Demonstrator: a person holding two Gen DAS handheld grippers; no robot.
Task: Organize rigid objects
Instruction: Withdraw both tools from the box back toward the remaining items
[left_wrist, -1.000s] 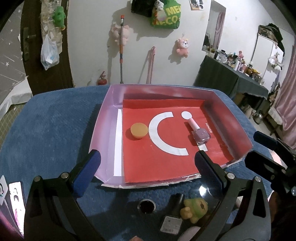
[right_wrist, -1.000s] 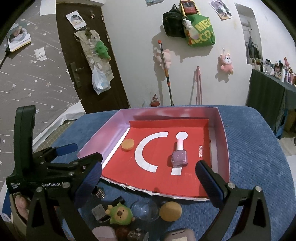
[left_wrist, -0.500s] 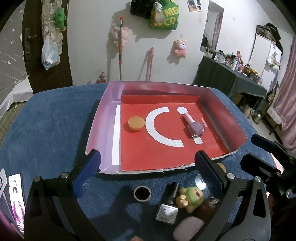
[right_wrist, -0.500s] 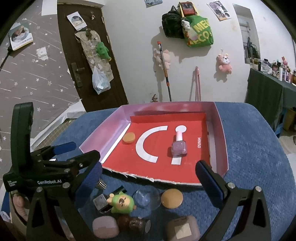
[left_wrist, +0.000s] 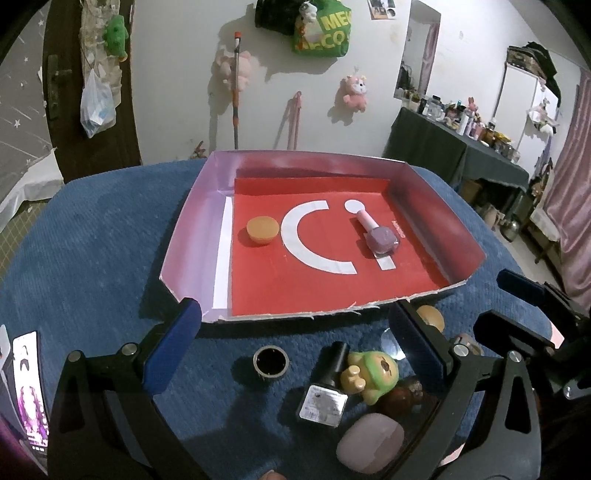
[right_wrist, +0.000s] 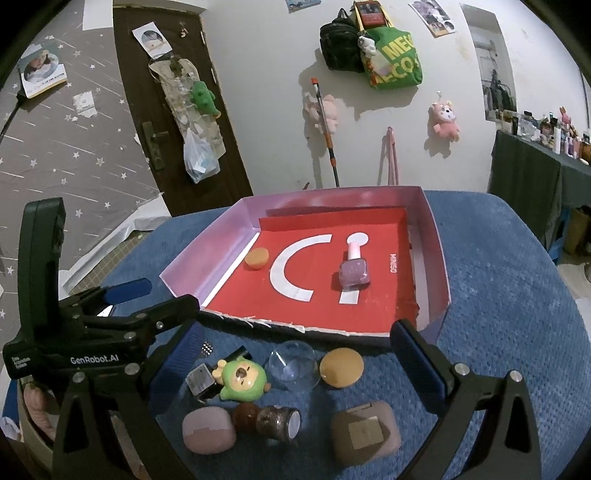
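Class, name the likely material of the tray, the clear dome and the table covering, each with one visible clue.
Tray: thin card, probably; its front edge is ragged.
Clear dome: transparent plastic or glass; the cloth shows through.
Table covering: blue fabric, matte, with a nubby texture.

Purple nail polish bottle (right_wrist: 354, 272) and orange disc (right_wrist: 256, 256) lie apart inside the tray (right_wrist: 432, 236).

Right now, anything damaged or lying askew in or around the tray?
Yes. The tray's near edge is torn and ragged. The purple nail polish bottle lies on its side inside, and a dark bottle lies tipped among the clutter in front.
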